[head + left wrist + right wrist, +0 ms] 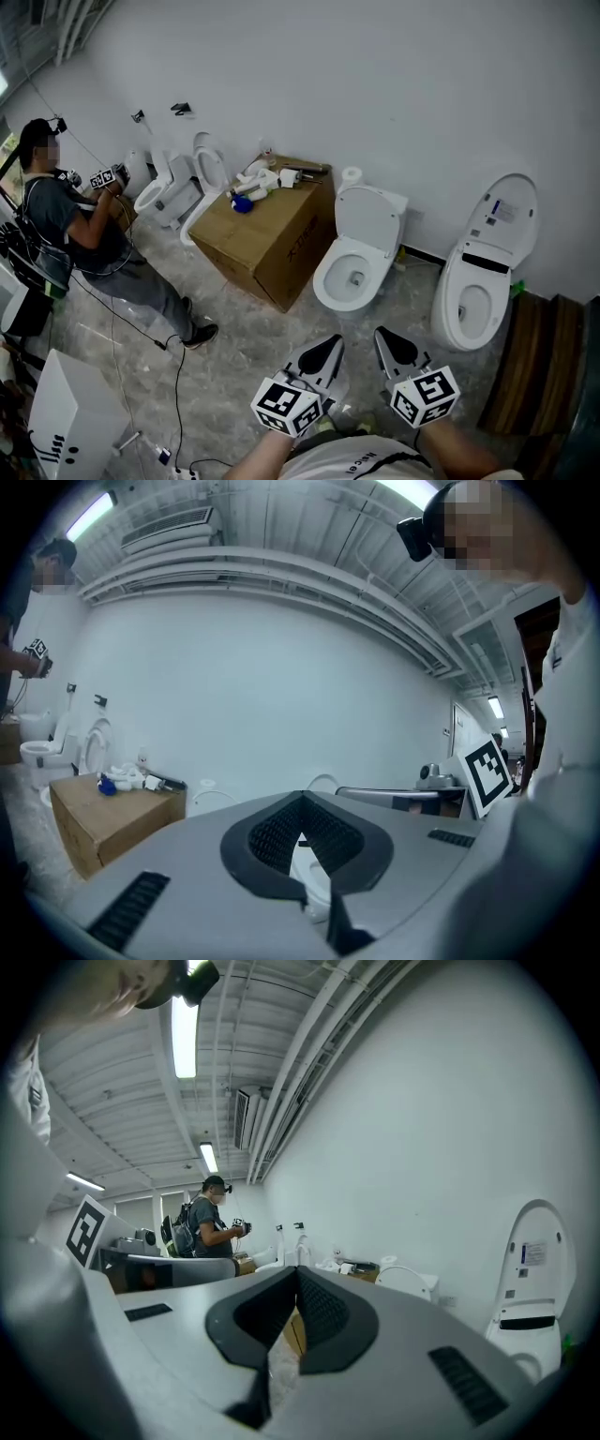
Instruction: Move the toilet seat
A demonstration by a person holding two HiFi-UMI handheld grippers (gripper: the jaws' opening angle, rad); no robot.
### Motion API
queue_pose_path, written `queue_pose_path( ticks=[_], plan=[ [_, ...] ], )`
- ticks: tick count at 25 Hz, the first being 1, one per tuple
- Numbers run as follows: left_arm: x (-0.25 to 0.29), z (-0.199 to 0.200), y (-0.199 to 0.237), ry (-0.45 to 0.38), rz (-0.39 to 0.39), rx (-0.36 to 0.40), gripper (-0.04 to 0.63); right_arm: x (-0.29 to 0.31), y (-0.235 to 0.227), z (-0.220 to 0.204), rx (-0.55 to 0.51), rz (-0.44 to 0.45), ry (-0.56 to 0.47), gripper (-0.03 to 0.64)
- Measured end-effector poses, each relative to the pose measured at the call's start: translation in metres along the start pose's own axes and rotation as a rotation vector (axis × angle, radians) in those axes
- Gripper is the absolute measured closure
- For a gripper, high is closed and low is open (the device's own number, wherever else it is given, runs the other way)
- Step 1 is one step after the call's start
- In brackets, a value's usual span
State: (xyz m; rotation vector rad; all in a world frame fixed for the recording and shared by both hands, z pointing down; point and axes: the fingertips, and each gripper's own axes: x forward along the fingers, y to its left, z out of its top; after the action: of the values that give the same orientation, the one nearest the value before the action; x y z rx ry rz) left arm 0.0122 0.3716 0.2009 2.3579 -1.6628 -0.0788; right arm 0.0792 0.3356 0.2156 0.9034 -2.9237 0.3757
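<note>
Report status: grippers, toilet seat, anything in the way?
Left gripper shut, empty; right gripper shut, empty. Both held back from the middle toilet, lid up, untouched. Cardboard box beside it, not in between.

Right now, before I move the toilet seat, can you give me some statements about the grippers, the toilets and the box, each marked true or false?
1. The left gripper and the right gripper are both shut and hold nothing. True.
2. The lid of the middle toilet is closed over the bowl. False: the lid stands raised and the bowl is open to view.
3. A cardboard box stands to the left of the middle toilet, with small things on top. True.
4. The left gripper touches the middle toilet. False: both grippers are close to the person's body, apart from it.
</note>
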Motion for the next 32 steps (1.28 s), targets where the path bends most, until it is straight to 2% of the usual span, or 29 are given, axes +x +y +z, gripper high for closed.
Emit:
queue_pose_path(
  ticks=[11,18,24,32],
  plan=[
    [0.016,-0.010,-0.008,0.007,0.024,0.000,0.586,-0.011,-0.019,-0.005,0.028,0.022,-0.009,0.600],
    [0.045,-0.014,0.004,0.019,0.014,0.012,0.587,0.001,-0.046,-0.007,0.049,-0.004,0.000,0.600],
    [0.085,-0.022,0.037,0.041,-0.002,0.010,0.586,0.039,-0.076,-0.016,0.064,-0.037,0.027,0.600],
    [0.152,-0.029,0.106,0.084,-0.062,0.036,0.586,0.122,-0.116,-0.026,0.112,-0.078,0.059,0.600]
  ],
)
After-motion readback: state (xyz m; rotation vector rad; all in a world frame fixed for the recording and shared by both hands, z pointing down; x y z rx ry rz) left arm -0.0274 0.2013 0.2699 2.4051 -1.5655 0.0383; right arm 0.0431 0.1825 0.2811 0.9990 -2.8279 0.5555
